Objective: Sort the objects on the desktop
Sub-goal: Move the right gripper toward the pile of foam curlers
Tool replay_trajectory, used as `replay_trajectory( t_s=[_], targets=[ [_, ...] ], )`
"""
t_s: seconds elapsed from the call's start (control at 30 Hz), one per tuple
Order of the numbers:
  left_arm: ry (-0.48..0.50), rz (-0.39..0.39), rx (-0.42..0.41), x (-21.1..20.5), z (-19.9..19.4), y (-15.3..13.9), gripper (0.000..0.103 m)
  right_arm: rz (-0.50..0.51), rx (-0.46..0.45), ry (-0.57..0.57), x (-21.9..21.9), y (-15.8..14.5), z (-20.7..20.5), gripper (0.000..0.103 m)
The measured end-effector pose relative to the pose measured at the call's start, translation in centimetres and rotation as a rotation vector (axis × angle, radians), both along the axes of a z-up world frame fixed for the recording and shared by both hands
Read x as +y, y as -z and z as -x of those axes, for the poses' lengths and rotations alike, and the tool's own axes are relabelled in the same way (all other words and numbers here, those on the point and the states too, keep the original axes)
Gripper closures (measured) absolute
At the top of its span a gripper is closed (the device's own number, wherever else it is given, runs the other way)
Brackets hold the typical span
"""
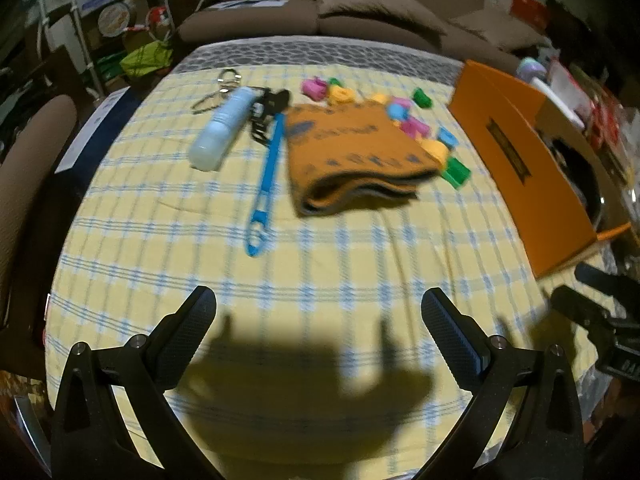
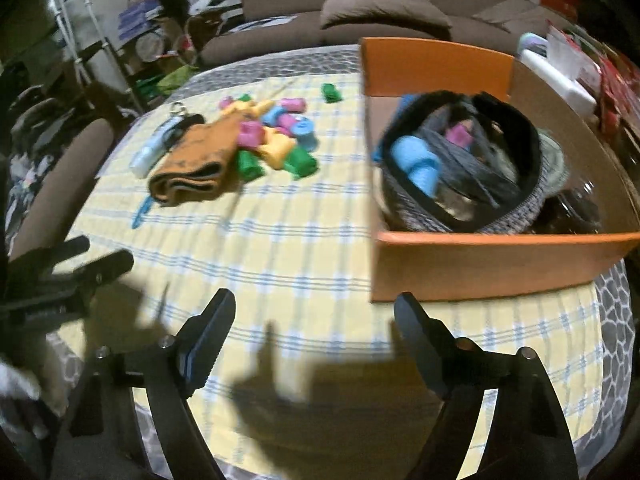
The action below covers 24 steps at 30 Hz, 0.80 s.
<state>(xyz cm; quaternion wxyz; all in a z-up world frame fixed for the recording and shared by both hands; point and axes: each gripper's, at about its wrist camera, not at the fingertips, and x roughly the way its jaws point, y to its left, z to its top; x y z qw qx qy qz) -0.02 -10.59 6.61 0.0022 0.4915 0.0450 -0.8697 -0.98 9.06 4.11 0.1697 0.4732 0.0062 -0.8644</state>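
Both grippers, left gripper (image 1: pixel 318 312) and right gripper (image 2: pixel 314 316), hover over the near table (image 1: pixel 320 248) with jaws wide apart and empty. Loose clips (image 2: pixel 276 140), folded cloth (image 1: pixel 352 156), bottle (image 1: pixel 224 128) and blue tool (image 1: pixel 266 180) wait far left, presumably bound for the orange box (image 2: pixel 480 258) on the right, already part filled.

Folded cloth (image 1: pixel 352 152) lies between bottle (image 1: pixel 224 128) and box (image 1: pixel 520 160).

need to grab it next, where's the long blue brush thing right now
In the left wrist view the blue brush lies on the checked tablecloth, left of centre, between the pale blue bottle and the folded orange cloth.
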Motion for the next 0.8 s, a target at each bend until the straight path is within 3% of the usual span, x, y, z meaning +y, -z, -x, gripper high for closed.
replay_trajectory(
  t_s=[0.1, 0.37, 0.6, 0.8],
  targets=[
    [-0.007, -0.002, 0.01, -1.4, 0.6, -0.5, 0.0, 0.013, 0.002, -0.029, -1.2, -0.4, 0.1, 0.035],
    [0.0, -0.028, 0.027, -2.7, 2.3, -0.5, 0.0, 0.069, 0.01, -0.065, -4.0, -1.4, 2.5, 0.038],
    [0.007, -0.065, 0.039, -2.6, 3.9, -0.4, 0.0, 0.035, 0.037, -0.059, -6.2, -1.6, 6.4, 0.038],
    [0.008, -0.082, 0.063, -2.6, 6.0, -1.2, 0.0, 0.006, 0.032, -0.044, -6.8, -0.2, 10.3, 0.053]
  ],
)
